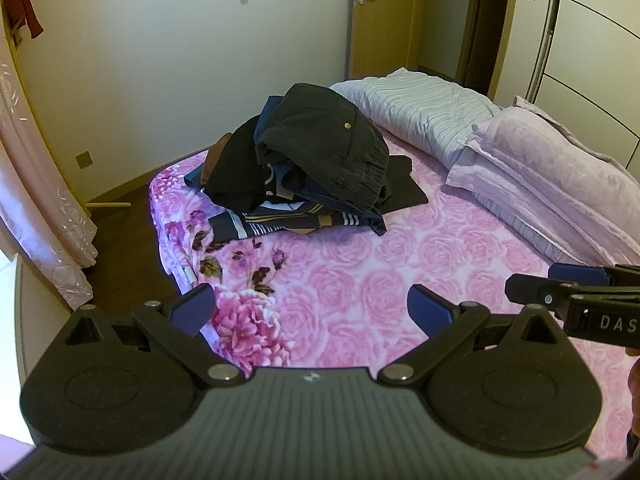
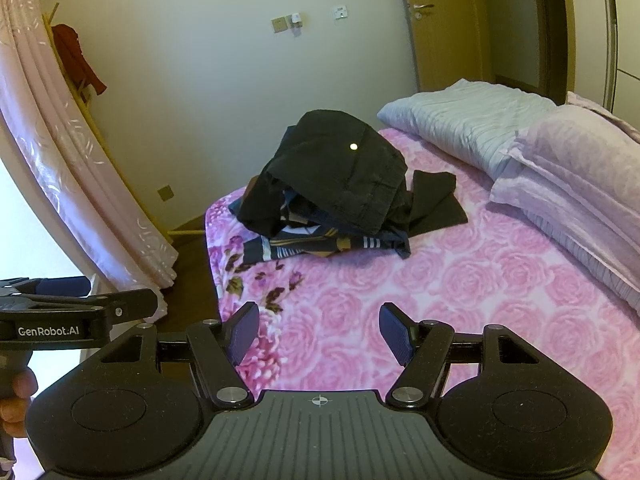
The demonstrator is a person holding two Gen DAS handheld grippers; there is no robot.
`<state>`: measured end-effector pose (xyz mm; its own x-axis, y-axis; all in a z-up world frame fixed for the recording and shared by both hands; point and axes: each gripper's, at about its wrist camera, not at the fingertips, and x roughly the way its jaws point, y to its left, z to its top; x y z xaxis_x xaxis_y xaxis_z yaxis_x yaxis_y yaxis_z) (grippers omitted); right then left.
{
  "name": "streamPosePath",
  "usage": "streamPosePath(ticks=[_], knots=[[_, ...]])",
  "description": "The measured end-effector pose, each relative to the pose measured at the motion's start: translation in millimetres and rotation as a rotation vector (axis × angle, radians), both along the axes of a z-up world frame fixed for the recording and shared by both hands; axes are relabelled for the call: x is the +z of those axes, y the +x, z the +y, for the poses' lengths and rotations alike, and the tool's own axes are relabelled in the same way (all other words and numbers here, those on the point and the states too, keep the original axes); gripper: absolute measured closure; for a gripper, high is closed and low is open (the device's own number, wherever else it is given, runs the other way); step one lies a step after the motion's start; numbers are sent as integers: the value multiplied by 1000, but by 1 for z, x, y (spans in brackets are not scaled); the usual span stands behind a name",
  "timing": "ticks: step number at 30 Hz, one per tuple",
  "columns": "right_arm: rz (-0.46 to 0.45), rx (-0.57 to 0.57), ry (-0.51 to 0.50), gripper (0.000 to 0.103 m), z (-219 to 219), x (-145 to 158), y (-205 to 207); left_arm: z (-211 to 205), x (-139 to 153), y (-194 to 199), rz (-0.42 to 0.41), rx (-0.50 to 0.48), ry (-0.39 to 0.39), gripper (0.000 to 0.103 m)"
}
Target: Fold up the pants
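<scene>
A heap of dark clothes lies at the far corner of the pink rose-patterned bed [image 1: 400,248] [image 2: 460,280]. Black pants with a brass button [image 1: 320,136] [image 2: 344,168] sit on top, over a navy striped garment [image 1: 296,220] [image 2: 312,246]. My left gripper [image 1: 310,308] stands open above the bed's near part, well short of the heap, with nothing between its blue pads. My right gripper [image 2: 318,330] is also open and holds nothing, equally far from the clothes. The right gripper's tip [image 1: 560,292] shows at the right edge of the left wrist view, and the left gripper [image 2: 80,304] at the left edge of the right wrist view.
A grey striped quilt [image 1: 420,108] [image 2: 472,120] and a lilac pillow [image 1: 560,168] [image 2: 572,172] lie along the bed's right side. A pink curtain [image 1: 36,208] [image 2: 72,184] hangs at the left. Dark wood floor [image 1: 128,240] borders the bed's left edge. A door [image 1: 380,12] is behind.
</scene>
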<state>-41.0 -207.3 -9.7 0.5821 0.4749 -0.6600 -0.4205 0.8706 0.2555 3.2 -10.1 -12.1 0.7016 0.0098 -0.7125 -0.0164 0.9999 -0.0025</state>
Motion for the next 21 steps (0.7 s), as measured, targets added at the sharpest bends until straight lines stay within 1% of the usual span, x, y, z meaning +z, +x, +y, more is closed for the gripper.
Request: streamPosePath(ticks=[15,21], knots=[[13,4,13,39,5,-1,6,3,3,2,5,12,11,2],[18,-17,11,39,6,-3,10,8,1,11,16,-2,7,2]])
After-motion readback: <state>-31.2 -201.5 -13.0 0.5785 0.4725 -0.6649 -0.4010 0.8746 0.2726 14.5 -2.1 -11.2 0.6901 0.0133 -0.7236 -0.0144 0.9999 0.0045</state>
